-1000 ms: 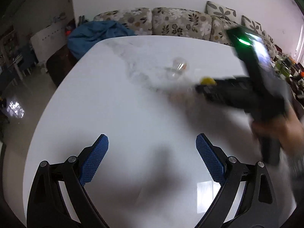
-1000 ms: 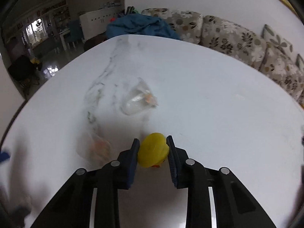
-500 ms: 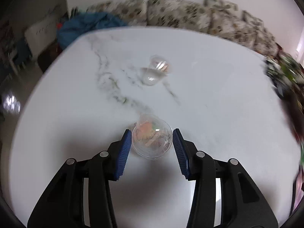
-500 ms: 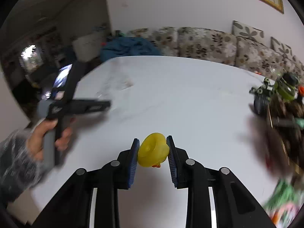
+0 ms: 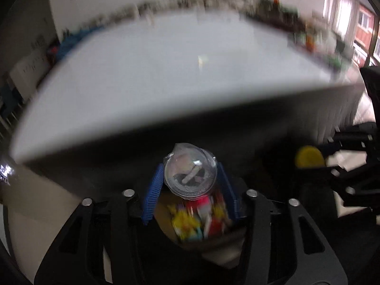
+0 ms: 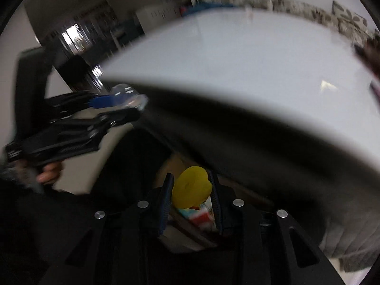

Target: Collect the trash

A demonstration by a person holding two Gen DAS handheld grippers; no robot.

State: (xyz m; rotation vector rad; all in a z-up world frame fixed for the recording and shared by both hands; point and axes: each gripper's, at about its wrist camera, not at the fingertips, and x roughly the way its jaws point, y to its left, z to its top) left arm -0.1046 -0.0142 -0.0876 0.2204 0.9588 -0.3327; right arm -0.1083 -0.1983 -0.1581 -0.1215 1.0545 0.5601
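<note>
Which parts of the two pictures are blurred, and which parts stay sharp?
Left wrist view: the white table and the room behind smear sideways; the clear cup and blue pads are fairly sharp. Right wrist view: the table edge streaks, the yellow duck is crisp, and the space under the table is dark.

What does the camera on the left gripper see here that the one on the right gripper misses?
Only the left wrist view looks into the clear plastic cup between the left gripper's opening jaws, and shows bright windows.

Only the right wrist view shows the person's hand on the left gripper's handle, and the yellow duck close up between the right gripper's opening jaws.

Both show the white table, its dark underside, and blurred colourful packaging below the jaws.
</note>
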